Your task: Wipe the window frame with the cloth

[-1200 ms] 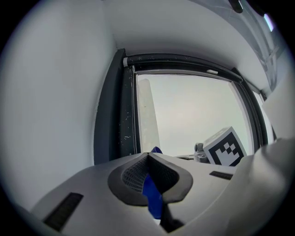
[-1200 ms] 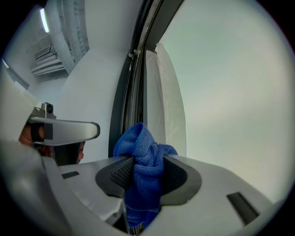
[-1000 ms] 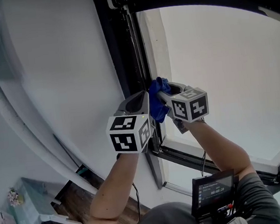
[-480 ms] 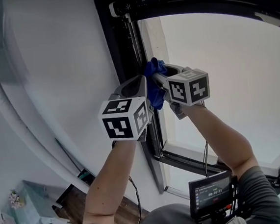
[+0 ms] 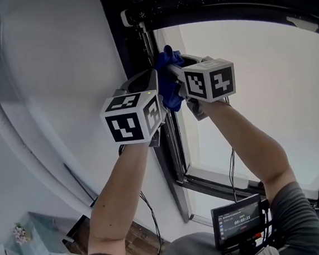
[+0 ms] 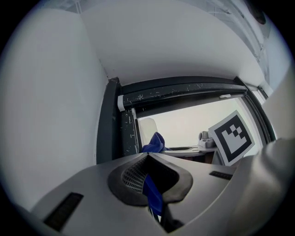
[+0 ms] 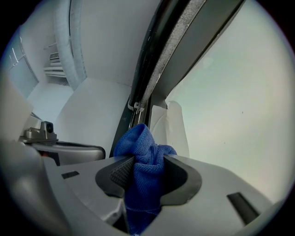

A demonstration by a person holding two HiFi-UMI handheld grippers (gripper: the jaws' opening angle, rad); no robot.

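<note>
Head view, hidden: the jaw tips of the grey plastic left gripper (image 5: 153,74) and the grey plastic right gripper (image 5: 170,68) are lost behind the crumpled blue woven cloth (image 5: 170,89) and their own bodies.
Head view, cloth: it is bunched between the two grippers, against the upright black window frame (image 5: 135,48) near its top corner.
Head view, glass: the pale window pane (image 5: 256,87) is washed out, with nothing readable through it.
Left gripper view, jaws: the left gripper (image 6: 149,159) is closed on a thin blue strip of cloth (image 6: 153,198) between ribbed dark pads.
Left gripper view, frame: the frame (image 6: 110,124) is matt black, its inner strip speckled white.
Right gripper view, jaws: the right gripper (image 7: 146,160) is clamped on a thick wad of cloth (image 7: 145,179) with a looped, towel-like weave.
Right gripper view, cut off: the cloth's lower end drops out of sight, and the frame (image 7: 156,60) runs diagonally upward.
</note>
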